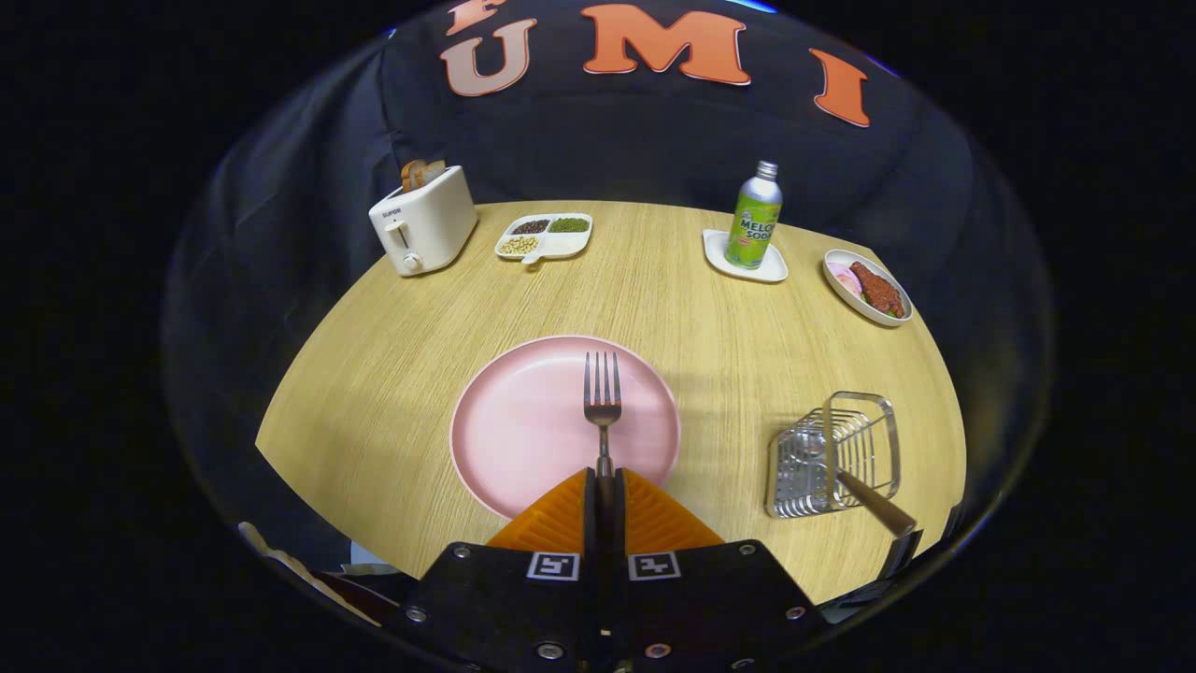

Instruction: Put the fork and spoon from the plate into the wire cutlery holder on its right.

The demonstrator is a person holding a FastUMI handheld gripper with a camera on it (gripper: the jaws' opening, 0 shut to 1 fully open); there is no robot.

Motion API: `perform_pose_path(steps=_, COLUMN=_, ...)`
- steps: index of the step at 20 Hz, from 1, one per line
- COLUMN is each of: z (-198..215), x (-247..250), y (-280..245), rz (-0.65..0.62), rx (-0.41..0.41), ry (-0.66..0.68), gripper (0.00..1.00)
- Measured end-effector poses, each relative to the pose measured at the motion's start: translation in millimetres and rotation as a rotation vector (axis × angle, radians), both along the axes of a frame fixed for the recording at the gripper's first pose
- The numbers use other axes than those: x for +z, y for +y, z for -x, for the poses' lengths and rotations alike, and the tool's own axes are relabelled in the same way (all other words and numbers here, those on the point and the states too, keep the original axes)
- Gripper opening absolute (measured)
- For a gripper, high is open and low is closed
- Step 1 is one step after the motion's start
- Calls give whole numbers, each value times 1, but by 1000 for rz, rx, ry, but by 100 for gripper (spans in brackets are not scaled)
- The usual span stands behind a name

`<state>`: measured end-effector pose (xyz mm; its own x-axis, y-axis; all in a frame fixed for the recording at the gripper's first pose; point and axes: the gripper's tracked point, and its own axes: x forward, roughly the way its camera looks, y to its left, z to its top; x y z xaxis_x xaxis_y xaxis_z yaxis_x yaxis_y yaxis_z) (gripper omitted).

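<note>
Fork [603, 404]: clamped by its handle between the gripper [604, 488] fingers, jaws closed narrow on it; long axis runs straight ahead toward 12 o'clock, tines forward, over the pink plate [509, 425]; whether it is lifted clear of the plate cannot be told. Holder [834, 455]: wire, on the table [673, 308] just right of the plate, at about 3 o'clock from the fingertips. Spoon [864, 495]: already in the holder, leaning, handle out toward 4 o'clock. Judgement: spoon step done, fork step in hand; the coming move turns on carrying the fork rightward and swinging its axis down into the holder's open top beside the spoon. Beyond, at the table's far edge: toaster [422, 220] at 10 o'clock, divided dish [545, 236] at 11, bottle [755, 216] on a coaster at 1, food dish [867, 286] at 2.
</note>
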<state>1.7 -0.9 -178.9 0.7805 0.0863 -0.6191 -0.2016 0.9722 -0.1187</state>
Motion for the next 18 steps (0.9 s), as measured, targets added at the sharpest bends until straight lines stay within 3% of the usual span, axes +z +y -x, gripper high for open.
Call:
perform_pose_path(steps=8, z=18, x=31, y=-80, rz=187, rx=-14, ry=39, gripper=5)
perform_pose_path(steps=18, z=39, x=61, y=-165, rz=249, rx=-98, ry=185, gripper=5)
